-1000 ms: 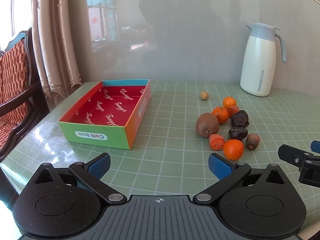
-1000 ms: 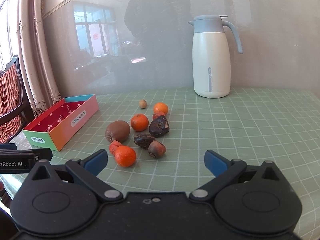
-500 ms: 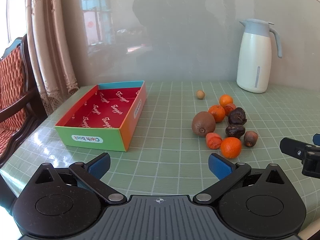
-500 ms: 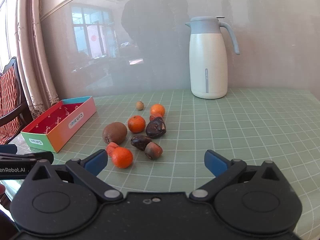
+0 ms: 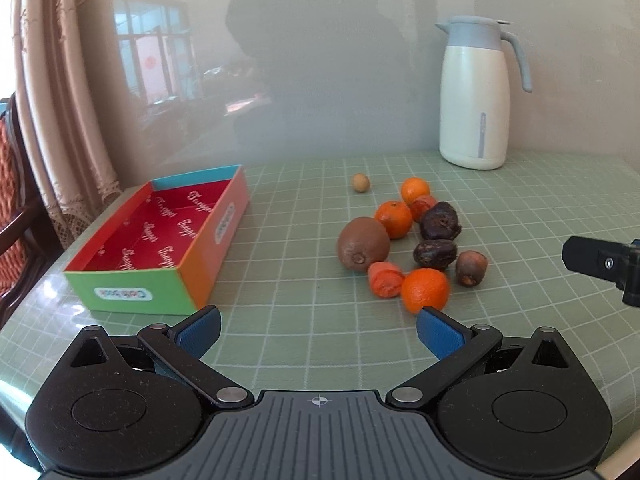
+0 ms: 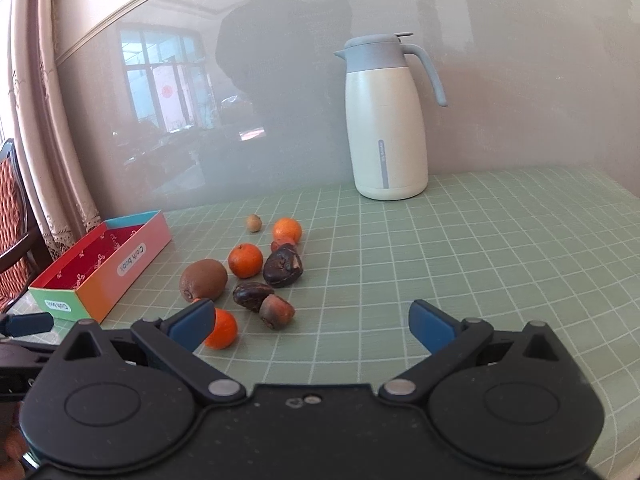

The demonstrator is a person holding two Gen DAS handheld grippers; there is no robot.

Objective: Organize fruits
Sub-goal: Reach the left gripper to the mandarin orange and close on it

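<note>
A cluster of fruit lies on the green checked tablecloth: a brown kiwi (image 5: 363, 243) (image 6: 203, 280), several small oranges such as the nearest one (image 5: 425, 289) (image 6: 221, 328), dark dates (image 5: 435, 254) (image 6: 282, 265) and a small pale nut (image 5: 360, 182) (image 6: 253, 223). An empty colourful box with a red inside (image 5: 160, 236) (image 6: 100, 258) stands to the left of them. My left gripper (image 5: 318, 330) is open, low and just short of the nearest orange. My right gripper (image 6: 312, 322) is open too, with the fruit ahead and to its left. Neither holds anything.
A white thermos jug with a grey lid (image 5: 476, 94) (image 6: 386, 120) stands at the back against a glossy wall. A wooden chair (image 5: 16, 208) and a curtain (image 5: 60, 92) are past the table's left edge. Bare cloth lies right of the fruit.
Both grippers have moved forward toward the fruit, which now looms larger. Jaws stay open and no fruit has shifted.
</note>
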